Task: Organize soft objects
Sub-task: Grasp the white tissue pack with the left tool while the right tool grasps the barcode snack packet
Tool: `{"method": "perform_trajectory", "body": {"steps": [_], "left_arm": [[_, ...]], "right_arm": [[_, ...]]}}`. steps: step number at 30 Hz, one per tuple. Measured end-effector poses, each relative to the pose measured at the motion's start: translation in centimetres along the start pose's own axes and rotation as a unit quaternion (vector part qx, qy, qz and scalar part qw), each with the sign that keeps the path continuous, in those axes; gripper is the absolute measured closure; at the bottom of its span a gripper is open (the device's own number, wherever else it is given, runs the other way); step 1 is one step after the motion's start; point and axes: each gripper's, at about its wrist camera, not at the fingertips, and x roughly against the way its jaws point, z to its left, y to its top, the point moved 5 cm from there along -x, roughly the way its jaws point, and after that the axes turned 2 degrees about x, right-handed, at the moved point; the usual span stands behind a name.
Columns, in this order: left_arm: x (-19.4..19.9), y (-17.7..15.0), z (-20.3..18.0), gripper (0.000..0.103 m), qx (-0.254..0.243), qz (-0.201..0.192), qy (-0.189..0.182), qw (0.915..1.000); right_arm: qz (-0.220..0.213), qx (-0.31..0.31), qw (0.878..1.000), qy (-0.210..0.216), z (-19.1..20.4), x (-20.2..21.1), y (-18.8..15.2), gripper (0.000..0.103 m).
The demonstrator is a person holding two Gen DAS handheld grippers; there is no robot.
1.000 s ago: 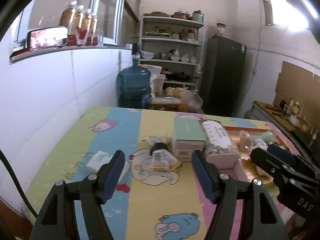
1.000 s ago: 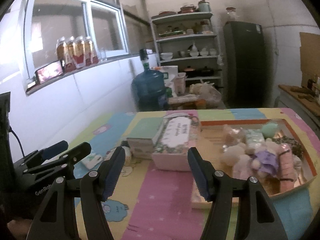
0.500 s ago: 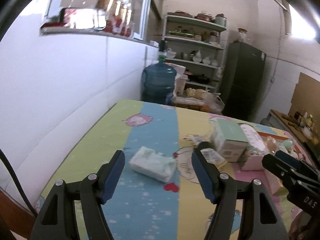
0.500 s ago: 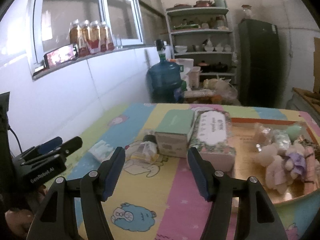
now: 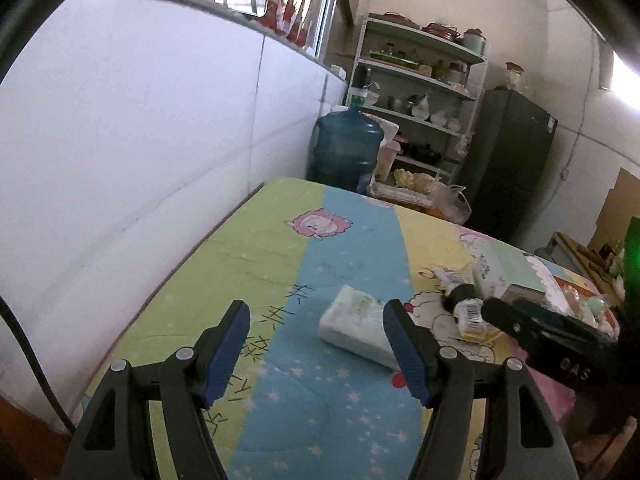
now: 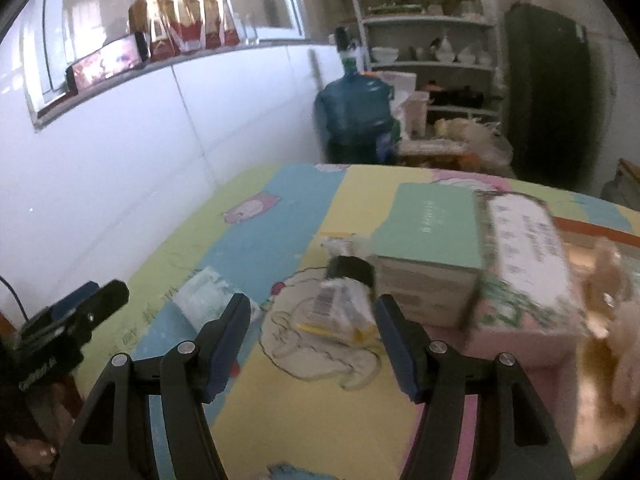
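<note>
A white soft tissue pack (image 5: pixel 354 326) lies on the colourful cartoon mat (image 5: pixel 280 248), just ahead of my open, empty left gripper (image 5: pixel 318 352) and nearer its right finger. It also shows in the right wrist view (image 6: pixel 204 300). My right gripper (image 6: pixel 314 340) is open and empty, hovering over a yellow packet with a barcode (image 6: pixel 340 314) and a black cap (image 6: pixel 352 270). The same packet shows in the left wrist view (image 5: pixel 472 318). Plush toys (image 6: pixel 612 304) lie in a tray at the right edge.
A mint-topped box (image 6: pixel 432 240) and a floral pink tissue box (image 6: pixel 528 272) stand side by side behind the packet. A white wall (image 5: pixel 140 160) borders the mat's left side. A blue water jug (image 5: pixel 346 150), shelves (image 5: pixel 420 92) and a dark fridge (image 5: pixel 512 168) stand beyond.
Both grippers have swung left. The left one has closed in on the tissue pack, which now sits nearer its right finger. The right one has moved over the yellow packet.
</note>
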Motion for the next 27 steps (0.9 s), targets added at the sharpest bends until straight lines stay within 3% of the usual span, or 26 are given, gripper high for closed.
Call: {"method": "perform_trajectory", "body": {"steps": [12,16,17,20,21,27], "left_arm": [[-3.2,0.3,0.7,0.034,0.002,0.029,-0.025,0.9993],[-4.1,0.2,0.3,0.034,-0.001,0.041,-0.038,0.9984],[-4.4,0.1,0.2,0.034,-0.001,0.046,-0.041,0.9981],[-5.1,-0.1,-0.1,0.034,-0.001,0.060,-0.049,0.9970],[-5.4,-0.1,-0.2,0.034,0.000,0.065,-0.053,0.9965],[-7.0,-0.7,-1.7,0.034,-0.009,0.101,-0.090,0.9908]], "right_arm": [[0.041,-0.001,0.996,-0.083,-0.5,-3.7,-1.1,0.036],[0.055,-0.001,0.995,-0.082,-0.6,-4.9,-1.4,0.037],[0.057,-0.002,0.995,-0.081,-0.7,-5.1,-1.5,0.047],[0.058,-0.007,0.996,-0.072,-0.9,-5.2,-1.5,0.052],[0.057,-0.007,0.996,-0.072,-0.9,-5.1,-1.5,0.060],[0.055,-0.014,0.997,-0.057,-1.1,-4.7,-1.7,0.061]]}}
